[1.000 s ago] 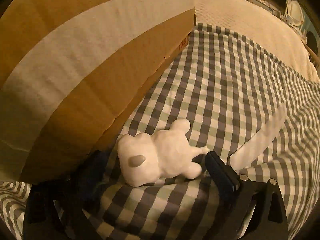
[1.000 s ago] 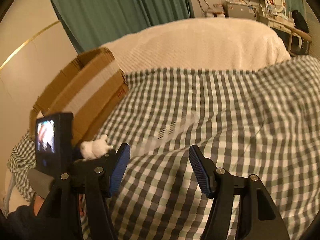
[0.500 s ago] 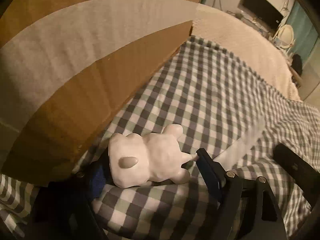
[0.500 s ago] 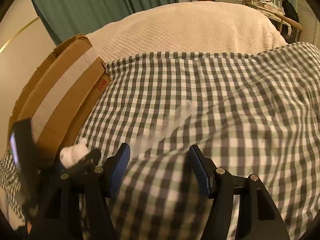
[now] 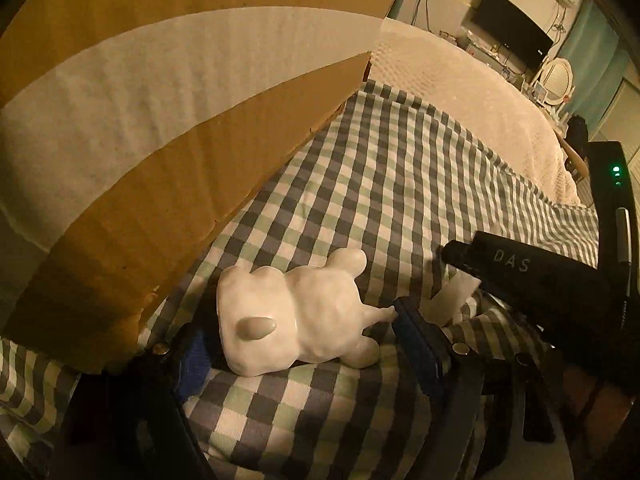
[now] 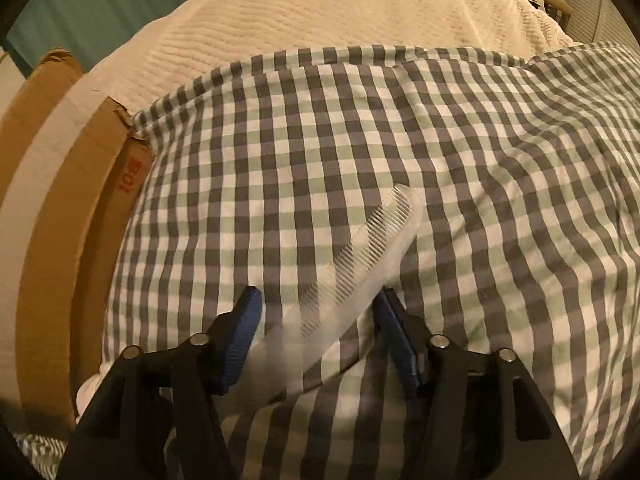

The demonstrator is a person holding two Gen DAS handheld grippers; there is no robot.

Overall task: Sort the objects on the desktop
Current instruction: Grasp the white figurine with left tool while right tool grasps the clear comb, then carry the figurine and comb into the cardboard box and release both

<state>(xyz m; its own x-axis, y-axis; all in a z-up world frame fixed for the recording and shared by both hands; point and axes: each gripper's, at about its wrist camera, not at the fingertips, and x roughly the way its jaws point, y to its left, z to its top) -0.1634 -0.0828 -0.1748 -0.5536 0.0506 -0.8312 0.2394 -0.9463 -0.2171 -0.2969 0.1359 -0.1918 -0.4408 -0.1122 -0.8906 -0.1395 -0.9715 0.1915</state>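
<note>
Both grippers down on the checked cloth, jaws spread.
Right gripper (image 6: 320,328) straddles the clear comb (image 6: 360,264), unpinched; its long axis runs diagonally, tip up-right, so closing could skew it. Left gripper (image 5: 304,344) brackets the white figurine (image 5: 296,316), beside the cardboard box (image 5: 160,128).

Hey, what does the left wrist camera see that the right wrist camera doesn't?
Only the left wrist view shows the white figurine whole, lying between the left gripper's open fingers, plus a TV and round mirror far off. Only the right wrist view shows the clear comb's teeth, with the open right gripper around it. Both show the cardboard box and checked cloth.
</note>
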